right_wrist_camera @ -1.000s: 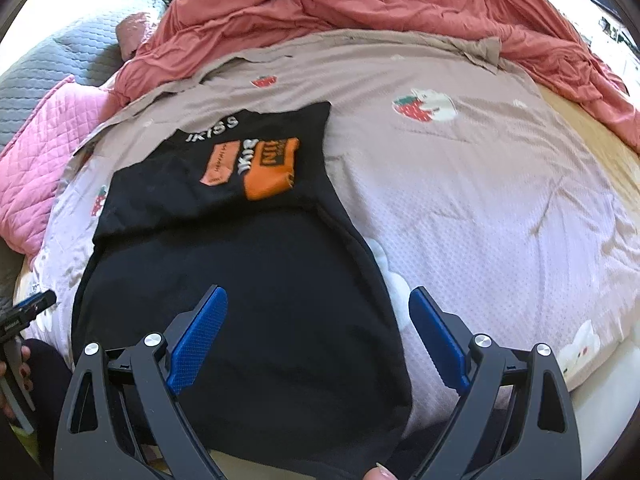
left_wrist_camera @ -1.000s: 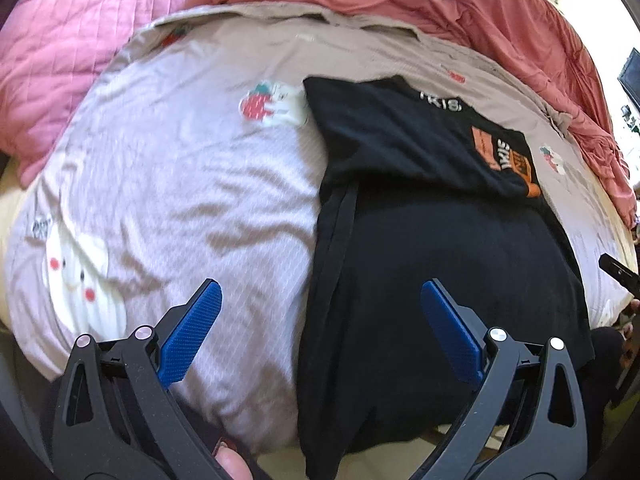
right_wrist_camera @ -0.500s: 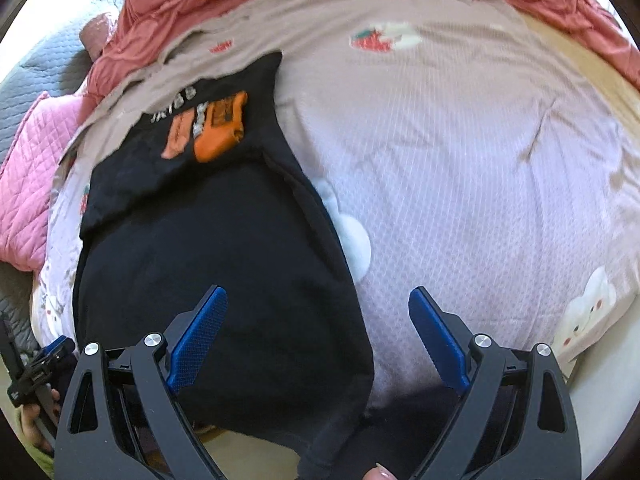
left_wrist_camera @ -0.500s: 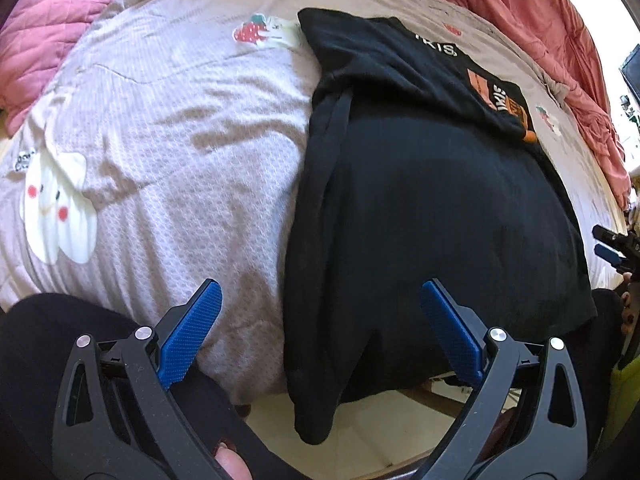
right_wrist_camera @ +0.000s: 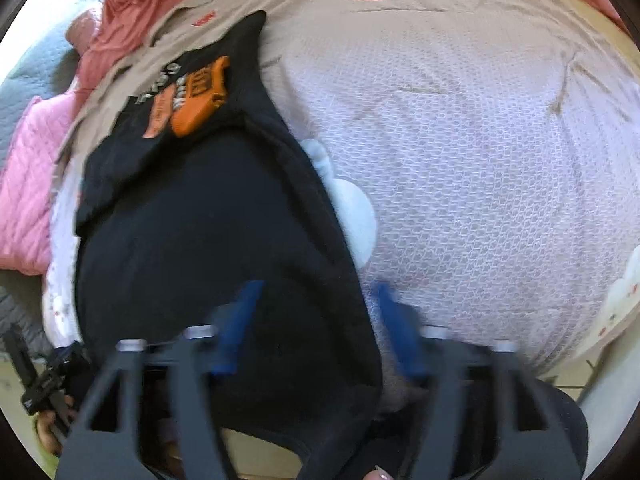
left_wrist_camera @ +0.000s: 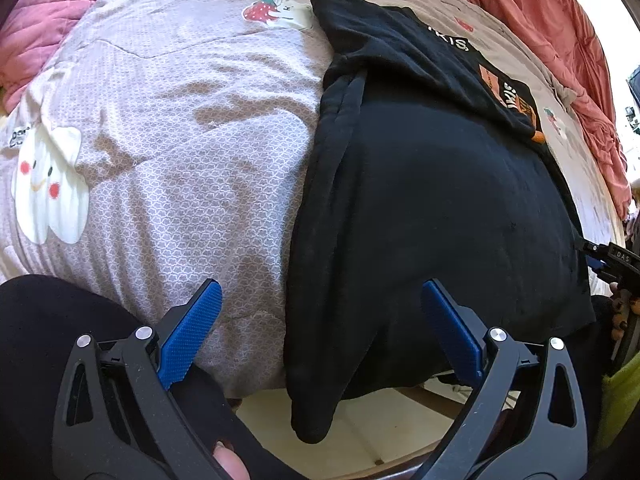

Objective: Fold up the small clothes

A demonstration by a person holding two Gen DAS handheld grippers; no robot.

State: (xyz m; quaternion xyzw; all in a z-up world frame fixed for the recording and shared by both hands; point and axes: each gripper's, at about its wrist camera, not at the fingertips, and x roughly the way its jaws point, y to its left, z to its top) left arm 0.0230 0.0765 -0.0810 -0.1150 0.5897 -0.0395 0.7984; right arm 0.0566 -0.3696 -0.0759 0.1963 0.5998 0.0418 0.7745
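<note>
A black T-shirt [left_wrist_camera: 420,200] lies flat on the lilac patterned bedsheet [left_wrist_camera: 180,140]. Its far part, with an orange print [right_wrist_camera: 200,96], is folded over. The near hem hangs over the bed's edge. My left gripper [left_wrist_camera: 320,332] stands open above the shirt's near left hem corner [left_wrist_camera: 312,400], touching nothing. My right gripper [right_wrist_camera: 318,328] is blurred and its jaws are closing. The shirt's near right edge [right_wrist_camera: 352,320] lies between them, and the pads still stand apart. Each gripper shows at the border of the other's view: right gripper [left_wrist_camera: 608,260], left gripper [right_wrist_camera: 44,384].
A pink quilt [left_wrist_camera: 48,20] lies at the far left and a coral blanket [left_wrist_camera: 560,40] is bunched along the far side. A grey quilt [right_wrist_camera: 36,64] lies beyond them. Pale floor [left_wrist_camera: 380,432] shows below the bed's edge. A person's dark-clothed leg [left_wrist_camera: 60,320] is at the near left.
Both grippers have sunk toward the shirt's near hem. The right jaws have narrowed from wide open around the shirt's edge. The left jaws stay wide.
</note>
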